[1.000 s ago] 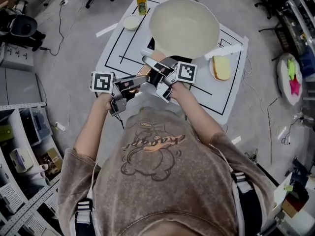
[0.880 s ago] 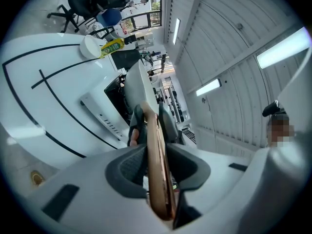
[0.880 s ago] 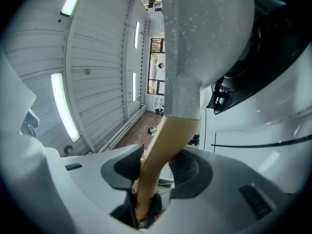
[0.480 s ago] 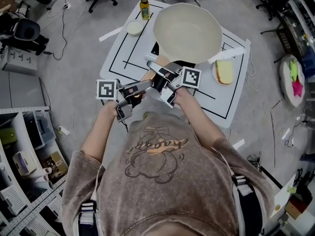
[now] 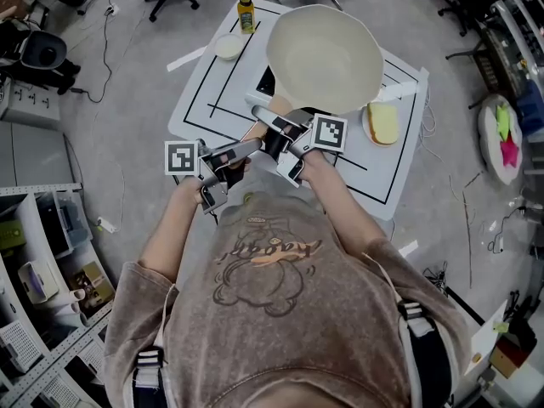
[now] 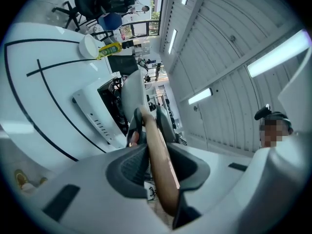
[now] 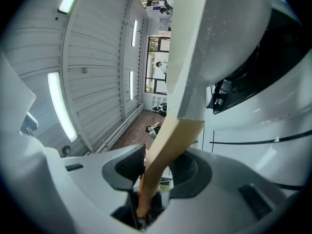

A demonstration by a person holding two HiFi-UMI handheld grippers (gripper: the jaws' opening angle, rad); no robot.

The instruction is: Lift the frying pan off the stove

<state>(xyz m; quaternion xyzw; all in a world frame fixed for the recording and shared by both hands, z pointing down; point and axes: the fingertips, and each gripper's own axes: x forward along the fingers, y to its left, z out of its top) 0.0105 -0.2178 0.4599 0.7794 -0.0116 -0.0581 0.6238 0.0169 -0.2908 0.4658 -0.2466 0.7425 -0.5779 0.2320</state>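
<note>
A cream frying pan point(image 5: 325, 56) hangs in the air above the stove point(image 5: 265, 82) on the white table point(image 5: 197, 100). Its wooden handle point(image 5: 255, 131) runs back toward me. My left gripper point(image 5: 242, 150) is shut on the near end of the handle point(image 6: 158, 165), and my right gripper point(image 5: 277, 131) is shut on it closer to the pan. In the left gripper view the pan point(image 6: 131, 89) shows edge-on past the left gripper point(image 6: 161, 167). In the right gripper view the pan point(image 7: 219, 28) rises from the handle point(image 7: 163, 150) clamped in the right gripper point(image 7: 158, 172), with the stove point(image 7: 253, 77) behind it.
A yellow bottle point(image 5: 246, 11) and a small white bowl point(image 5: 228, 46) stand at the table's far left corner. A plate with bread point(image 5: 383, 123) sits at the right. Office chairs, cables and shelves point(image 5: 38, 262) surround the table.
The left gripper has turned slightly on the handle. The pan stays aloft in almost the same place, and both grips hold.
</note>
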